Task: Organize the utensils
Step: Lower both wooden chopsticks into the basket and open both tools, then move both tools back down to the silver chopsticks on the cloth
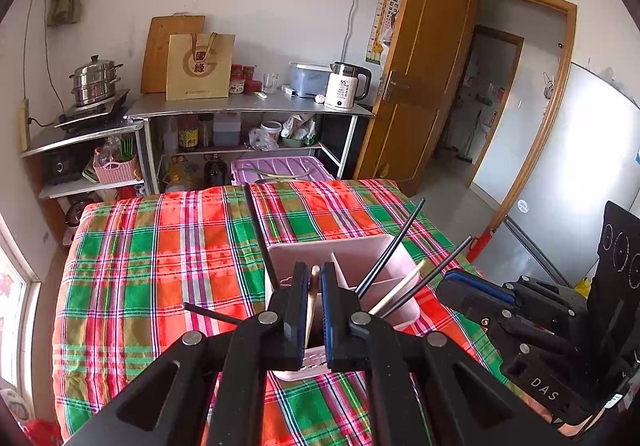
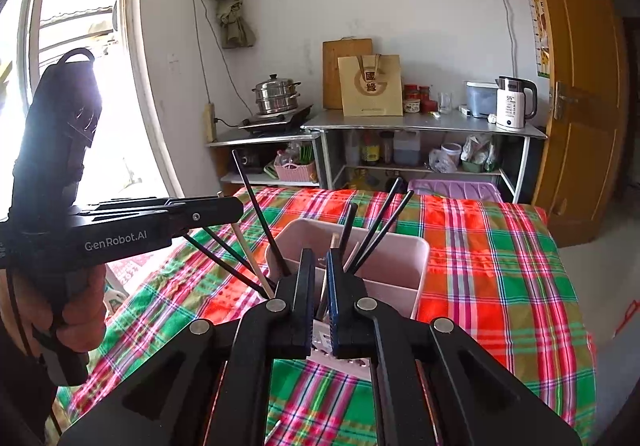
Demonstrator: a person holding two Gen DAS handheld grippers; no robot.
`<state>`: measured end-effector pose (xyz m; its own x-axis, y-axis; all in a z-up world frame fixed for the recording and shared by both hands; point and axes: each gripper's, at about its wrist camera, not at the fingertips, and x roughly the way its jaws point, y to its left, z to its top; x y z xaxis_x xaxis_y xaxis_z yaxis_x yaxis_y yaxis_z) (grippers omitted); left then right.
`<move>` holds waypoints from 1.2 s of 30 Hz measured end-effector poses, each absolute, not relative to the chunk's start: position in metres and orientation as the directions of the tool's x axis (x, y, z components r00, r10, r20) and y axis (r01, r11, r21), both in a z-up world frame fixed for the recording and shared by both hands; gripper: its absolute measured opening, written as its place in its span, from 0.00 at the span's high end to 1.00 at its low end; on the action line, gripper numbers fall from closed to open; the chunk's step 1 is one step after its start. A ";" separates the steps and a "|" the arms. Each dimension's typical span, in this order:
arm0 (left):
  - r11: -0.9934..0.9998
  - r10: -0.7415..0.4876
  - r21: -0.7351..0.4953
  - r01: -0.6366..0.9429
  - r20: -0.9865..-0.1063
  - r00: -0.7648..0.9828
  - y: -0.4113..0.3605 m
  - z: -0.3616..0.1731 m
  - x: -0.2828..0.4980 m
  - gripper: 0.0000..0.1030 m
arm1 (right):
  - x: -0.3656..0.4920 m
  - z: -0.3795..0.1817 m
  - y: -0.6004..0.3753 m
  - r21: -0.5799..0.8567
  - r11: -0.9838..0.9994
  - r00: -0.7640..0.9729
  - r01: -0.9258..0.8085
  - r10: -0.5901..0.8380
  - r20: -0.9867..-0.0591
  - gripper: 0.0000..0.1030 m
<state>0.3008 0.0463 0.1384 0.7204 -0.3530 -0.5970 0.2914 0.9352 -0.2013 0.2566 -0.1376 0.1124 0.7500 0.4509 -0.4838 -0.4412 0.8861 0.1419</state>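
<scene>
A pink divided utensil holder [image 1: 360,250] stands on the plaid tablecloth and also shows in the right wrist view [image 2: 404,246]. Black chopsticks [image 1: 392,246] and a pale wooden one [image 1: 400,292] lean in its compartments. My left gripper [image 1: 315,274] is shut on a pale wooden chopstick [image 1: 313,298] over the holder's near left part. In the right wrist view my left gripper [image 2: 224,206] sits at the left, the chopstick hanging below it [image 2: 244,246]. My right gripper [image 2: 318,262] is nearly closed just over the holder; nothing clearly held. Black chopsticks [image 2: 260,214] fan out there.
The table has a red-green plaid cloth [image 1: 160,266]. Behind it stand steel shelves [image 1: 248,110] with a kettle [image 1: 346,86], a steamer pot [image 1: 96,80] and a paper bag [image 1: 200,66]. A purple bin lid [image 1: 280,170] lies past the far edge. An open door [image 1: 424,66] is right.
</scene>
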 end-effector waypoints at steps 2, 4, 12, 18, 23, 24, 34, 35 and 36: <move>0.936 -0.352 -0.200 0.291 -0.590 0.726 0.047 0.140 0.296 0.92 | 0.254 0.115 -0.141 0.148 0.889 0.757 -0.433 0.448 -0.476 0.89; 0.937 -0.349 -0.193 0.291 -0.580 0.736 0.046 0.144 0.288 0.90 | 0.249 0.118 -0.146 0.152 0.890 0.762 -0.429 0.447 -0.468 0.89; 0.935 -0.353 -0.179 0.305 -0.521 0.777 0.050 0.156 0.239 0.89 | 0.216 0.123 -0.166 0.174 0.892 0.779 -0.416 0.449 -0.437 0.89; 0.944 -0.329 -0.161 0.288 -0.487 0.809 0.056 0.142 0.189 0.89 | 0.185 0.107 -0.184 0.210 0.891 0.774 -0.403 0.454 -0.441 0.89; 0.951 -0.308 -0.146 0.272 -0.494 0.813 0.061 0.115 0.151 0.89 | 0.162 0.083 -0.195 0.264 0.884 0.748 -0.386 0.468 -0.471 0.88; 0.953 -0.302 -0.141 0.268 -0.501 0.811 0.063 0.108 0.145 0.89 | 0.158 0.078 -0.196 0.266 0.885 0.745 -0.382 0.465 -0.478 0.88; 0.959 -0.282 -0.141 0.247 -0.591 0.756 0.071 0.042 0.107 0.89 | 0.131 0.036 -0.191 0.308 0.873 0.685 -0.380 0.488 -0.540 0.87; 0.959 -0.282 -0.143 0.246 -0.596 0.752 0.072 0.039 0.105 0.89 | 0.130 0.034 -0.190 0.309 0.872 0.681 -0.380 0.490 -0.545 0.87; 0.959 -0.281 -0.143 0.245 -0.601 0.748 0.072 0.035 0.103 0.89 | 0.128 0.030 -0.188 0.309 0.871 0.676 -0.381 0.491 -0.549 0.87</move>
<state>0.1031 0.0716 0.0346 0.7484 -0.2809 -0.6008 0.2453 0.9589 -0.1426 0.1278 -0.1881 0.0302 0.6764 0.4909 -0.5491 -0.3811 0.8712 0.3095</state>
